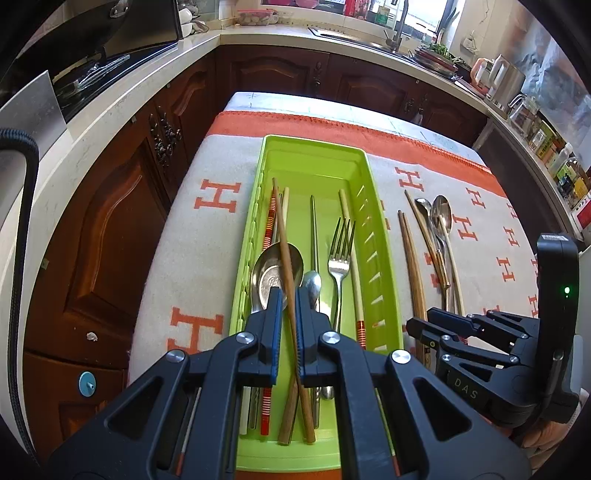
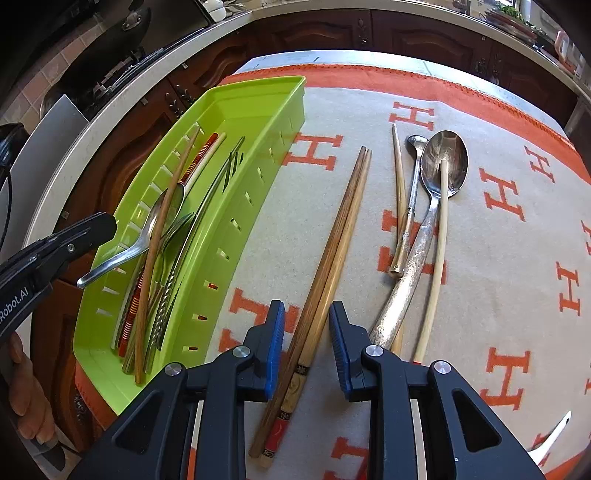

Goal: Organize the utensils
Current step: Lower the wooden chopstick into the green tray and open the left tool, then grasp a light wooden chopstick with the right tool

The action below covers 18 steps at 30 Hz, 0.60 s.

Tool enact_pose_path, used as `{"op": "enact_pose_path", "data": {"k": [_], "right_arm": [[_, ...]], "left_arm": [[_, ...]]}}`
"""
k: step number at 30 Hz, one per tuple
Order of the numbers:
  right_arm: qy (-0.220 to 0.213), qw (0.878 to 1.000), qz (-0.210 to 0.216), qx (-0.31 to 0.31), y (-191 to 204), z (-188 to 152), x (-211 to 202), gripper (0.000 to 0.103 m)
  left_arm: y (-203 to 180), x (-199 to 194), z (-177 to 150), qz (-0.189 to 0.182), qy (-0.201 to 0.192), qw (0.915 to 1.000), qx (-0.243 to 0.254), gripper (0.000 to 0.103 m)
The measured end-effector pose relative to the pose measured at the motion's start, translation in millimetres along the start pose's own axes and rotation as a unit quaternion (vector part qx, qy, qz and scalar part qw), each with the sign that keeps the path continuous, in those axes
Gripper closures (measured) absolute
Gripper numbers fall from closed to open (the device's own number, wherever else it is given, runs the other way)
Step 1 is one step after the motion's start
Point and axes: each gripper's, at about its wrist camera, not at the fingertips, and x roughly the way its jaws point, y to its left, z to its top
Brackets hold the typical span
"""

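A lime green tray (image 1: 380, 236) (image 2: 258, 107) holds several utensils: spoons, a fork (image 1: 341, 254), metal and striped chopsticks. My left gripper (image 1: 287, 306) hovers over the tray, its jaws slightly apart around a brown wooden chopstick (image 1: 284, 236) that lies slanted across a big spoon (image 1: 271, 275); I cannot tell if it is gripped. My right gripper (image 2: 306, 325) is open, its fingers either side of a pair of wooden chopsticks (image 2: 332, 251) on the cloth. Beside them lie a large silver spoon (image 2: 441, 166), a small spoon (image 2: 413, 177) and pale chopsticks (image 2: 439, 251).
The table wears a grey cloth (image 2: 498, 258) with orange H marks and an orange border. A white utensil (image 2: 554, 432) shows at the lower right. Dark wood cabinets (image 1: 110, 221) and a pale countertop (image 1: 110, 122) surround the table, with a sink (image 1: 354, 35) behind.
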Motion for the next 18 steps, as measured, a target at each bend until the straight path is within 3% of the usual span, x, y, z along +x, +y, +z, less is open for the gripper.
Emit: {"op": "enact_pose_path", "data": {"k": [6, 9, 18], "right_arm": [[-0.011, 1.0, 0.004, 0.009, -6.0, -5.4, -3.4, 0.089], [-0.023, 1.0, 0.003, 0.011, -10.0, -6.7, -9.3, 0.103], [0.001, 0.999, 0.022, 0.041, -19.2, -12.6, -6.5, 0.102]], "left_arm": [[-0.2, -6.4, -9.9, -0.006, -0.004, 0.9999, -0.014, 0.099], [0.5, -8.3, -14.1, -0.006, -0.005, 0.9999, -0.015, 0.099], [0.5, -14.8, -19.2, -0.005, -0.011, 0.9998, -0.013, 0.099]]}}
